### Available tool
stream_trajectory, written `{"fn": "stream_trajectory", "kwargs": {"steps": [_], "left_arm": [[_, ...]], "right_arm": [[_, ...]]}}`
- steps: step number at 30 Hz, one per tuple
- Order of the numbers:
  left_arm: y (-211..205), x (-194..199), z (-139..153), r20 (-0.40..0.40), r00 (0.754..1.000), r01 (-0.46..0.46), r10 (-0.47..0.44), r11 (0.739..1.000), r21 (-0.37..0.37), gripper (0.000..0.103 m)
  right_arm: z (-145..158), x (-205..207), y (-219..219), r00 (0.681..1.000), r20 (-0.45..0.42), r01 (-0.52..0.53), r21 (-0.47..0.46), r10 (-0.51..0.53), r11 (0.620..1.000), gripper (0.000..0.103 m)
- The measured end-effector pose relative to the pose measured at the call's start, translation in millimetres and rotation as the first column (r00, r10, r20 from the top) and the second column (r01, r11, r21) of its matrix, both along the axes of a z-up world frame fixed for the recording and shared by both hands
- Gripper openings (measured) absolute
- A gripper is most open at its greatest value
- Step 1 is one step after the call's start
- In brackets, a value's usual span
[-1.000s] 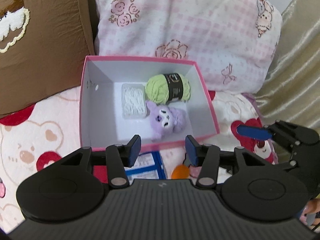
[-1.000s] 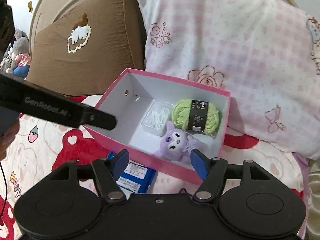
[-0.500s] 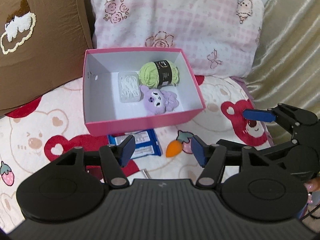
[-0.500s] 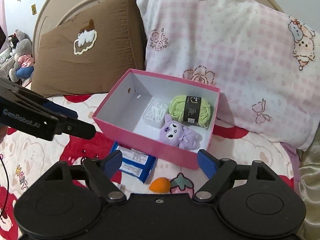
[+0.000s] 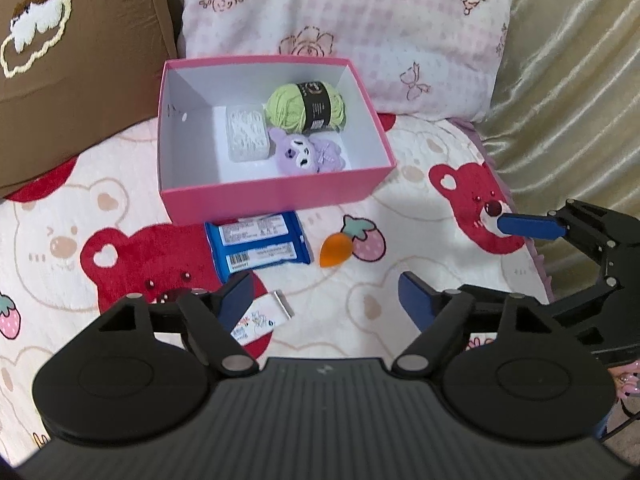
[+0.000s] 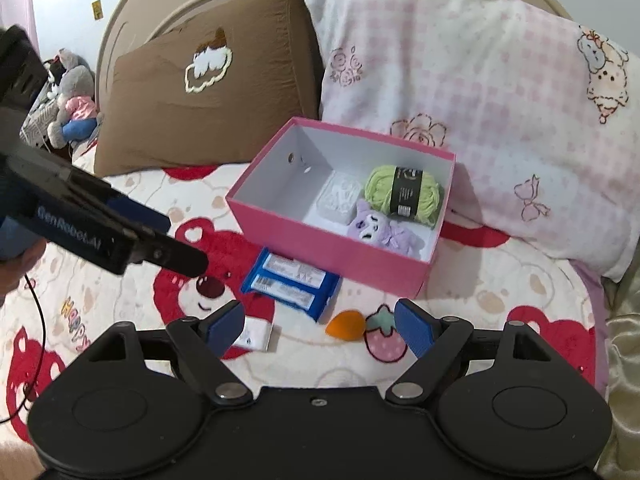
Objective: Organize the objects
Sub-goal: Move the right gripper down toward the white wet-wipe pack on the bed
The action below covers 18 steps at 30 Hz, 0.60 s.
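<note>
A pink box [image 5: 276, 196] [image 6: 332, 250] stands on the bed and holds green yarn [image 5: 306, 107] [image 6: 404, 194], a clear plastic case [image 5: 246, 138] [image 6: 339, 197] and a purple plush [image 5: 306, 156] [image 6: 380, 232]. In front of it lie a blue packet [image 5: 258, 246] [image 6: 290, 282], an orange carrot-shaped piece [image 5: 335, 251] [image 6: 346, 324] and a small white packet [image 5: 262, 316] [image 6: 254, 336]. My left gripper [image 5: 326, 300] is open and empty above the small white packet. My right gripper [image 6: 320, 326] is open and empty, back from the box.
A brown pillow [image 5: 76, 60] [image 6: 208, 92] and a pink checked pillow [image 5: 352, 28] [image 6: 472, 92] lean behind the box. Gold curtain fabric [image 5: 572, 80] hangs at the right. Stuffed toys [image 6: 72, 108] sit at the far left. The bear-print blanket [image 5: 420, 280] covers the bed.
Both grippers have pulled back from the box, so the blue packet, carrot piece and white packet have come into view. Both stay open and empty.
</note>
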<state>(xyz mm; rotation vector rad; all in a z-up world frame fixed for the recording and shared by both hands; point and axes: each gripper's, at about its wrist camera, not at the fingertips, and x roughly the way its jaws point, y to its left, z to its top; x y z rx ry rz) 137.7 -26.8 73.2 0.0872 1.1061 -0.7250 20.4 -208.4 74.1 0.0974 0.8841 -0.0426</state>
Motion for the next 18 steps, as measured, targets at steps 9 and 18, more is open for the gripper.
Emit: {"fn": "stream_trajectory", "kwargs": {"steps": [9,18], "left_arm": [[11,-7,-29,-0.057,0.998,-0.011,0.011,1.000,0.005,0.085],[25,-13,-63,-0.097,0.995,-0.033,0.032,0.999,0.001,0.088]], "right_arm": [[-22,-17,10,0.999,-0.022,-0.026,0.060,0.028,0.998,0.085],[-45,-23,32,0.993,-0.016,-0.119,0.100,0.121,0.988,0.085]]}}
